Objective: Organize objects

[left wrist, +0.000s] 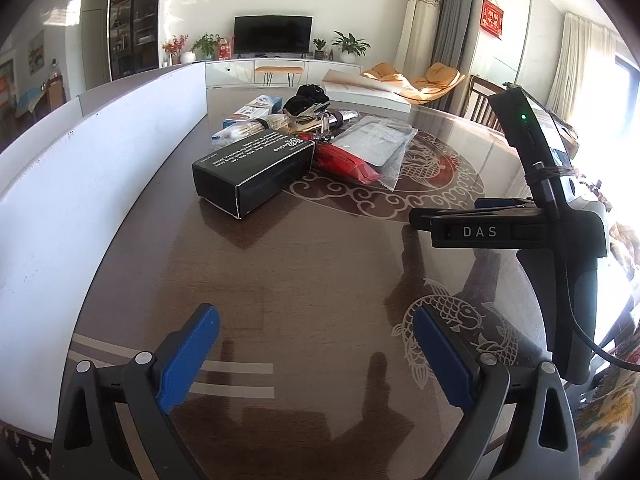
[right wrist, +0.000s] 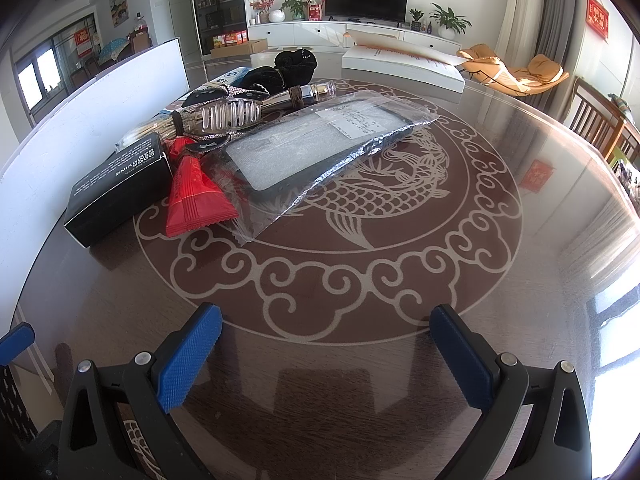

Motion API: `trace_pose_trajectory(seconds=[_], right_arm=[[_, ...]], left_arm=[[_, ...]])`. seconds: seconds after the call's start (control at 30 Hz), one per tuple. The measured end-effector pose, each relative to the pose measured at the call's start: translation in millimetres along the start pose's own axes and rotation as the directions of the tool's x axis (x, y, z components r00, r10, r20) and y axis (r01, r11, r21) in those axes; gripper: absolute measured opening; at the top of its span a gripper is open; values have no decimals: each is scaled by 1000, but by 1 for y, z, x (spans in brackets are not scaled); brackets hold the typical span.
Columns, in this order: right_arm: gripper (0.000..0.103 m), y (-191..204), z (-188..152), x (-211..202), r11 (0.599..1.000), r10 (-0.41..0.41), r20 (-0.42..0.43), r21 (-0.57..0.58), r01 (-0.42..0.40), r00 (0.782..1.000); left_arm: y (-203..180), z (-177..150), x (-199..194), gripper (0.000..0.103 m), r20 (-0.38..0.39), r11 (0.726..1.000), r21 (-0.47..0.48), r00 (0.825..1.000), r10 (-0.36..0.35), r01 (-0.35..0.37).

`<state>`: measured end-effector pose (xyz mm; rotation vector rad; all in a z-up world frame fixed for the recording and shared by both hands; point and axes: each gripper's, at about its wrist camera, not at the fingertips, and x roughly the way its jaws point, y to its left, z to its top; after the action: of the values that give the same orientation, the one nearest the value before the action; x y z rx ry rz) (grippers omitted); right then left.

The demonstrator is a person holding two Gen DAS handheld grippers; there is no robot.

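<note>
Glossy brown table with a pale fish motif lies under us. From our left: matte black box, crinkled red sachet, clear-bagged phone case, long axis slanting up-right. Both left gripper and right gripper gape empty; ours on the right looks nearer.

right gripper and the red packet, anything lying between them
Nothing: in the right wrist view only bare patterned table separates the open right gripper from the red packet.
</note>
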<state>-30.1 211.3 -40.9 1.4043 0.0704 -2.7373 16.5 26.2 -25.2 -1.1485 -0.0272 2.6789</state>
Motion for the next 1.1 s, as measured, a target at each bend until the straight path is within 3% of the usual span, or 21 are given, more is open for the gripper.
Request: trace_pose_trajectory(seconds=[0.57,1.1], right_arm=[[103,0,0,0,1000,0,0,0,0,1000],[103,0,0,0,1000,-1,0,1,1,1000]], left_arm=[[12,-2,-1,99,-19,999,-53,1000,2,-3],[4,-5,1,99,-27,1000,-8,999,21,-21]])
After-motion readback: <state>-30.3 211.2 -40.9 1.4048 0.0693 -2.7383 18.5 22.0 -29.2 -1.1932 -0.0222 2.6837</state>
